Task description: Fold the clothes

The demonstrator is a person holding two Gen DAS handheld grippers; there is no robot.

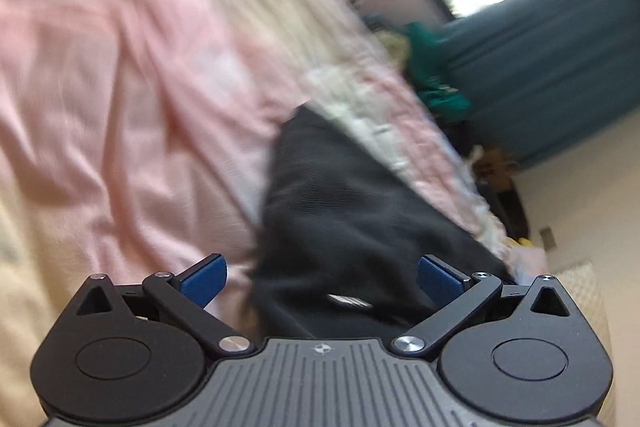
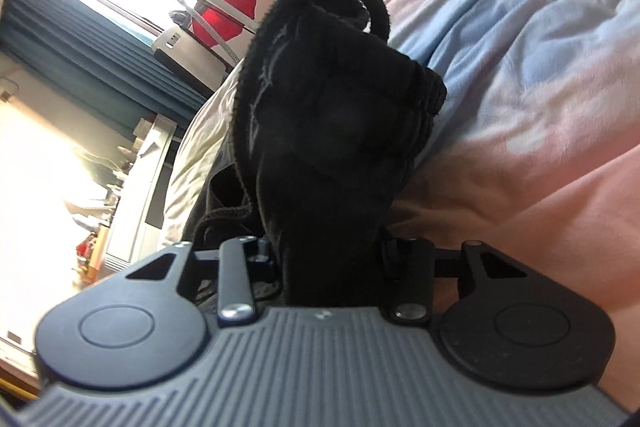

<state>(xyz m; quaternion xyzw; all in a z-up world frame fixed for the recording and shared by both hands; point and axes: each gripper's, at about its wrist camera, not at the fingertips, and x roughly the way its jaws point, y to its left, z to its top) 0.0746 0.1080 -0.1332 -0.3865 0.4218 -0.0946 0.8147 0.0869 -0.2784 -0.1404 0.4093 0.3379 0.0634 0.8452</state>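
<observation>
The right gripper [image 2: 326,259] clenched the black garment [image 2: 328,115], which rose toward 12 o'clock against the pink-and-blue bedding [image 2: 520,67]. The left gripper [image 1: 322,281] stood released, garment [image 1: 352,211] between its blue pads [image 1: 204,281]; only the left view was blurred.

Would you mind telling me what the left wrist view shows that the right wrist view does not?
Only the left wrist view shows the left gripper open, blue pads apart. Only the right wrist view shows the right gripper shut on the black fabric garment, plus pale blue patches on the bedding. Both share that garment, the pink bedding, a red cloth and teal curtains.
</observation>
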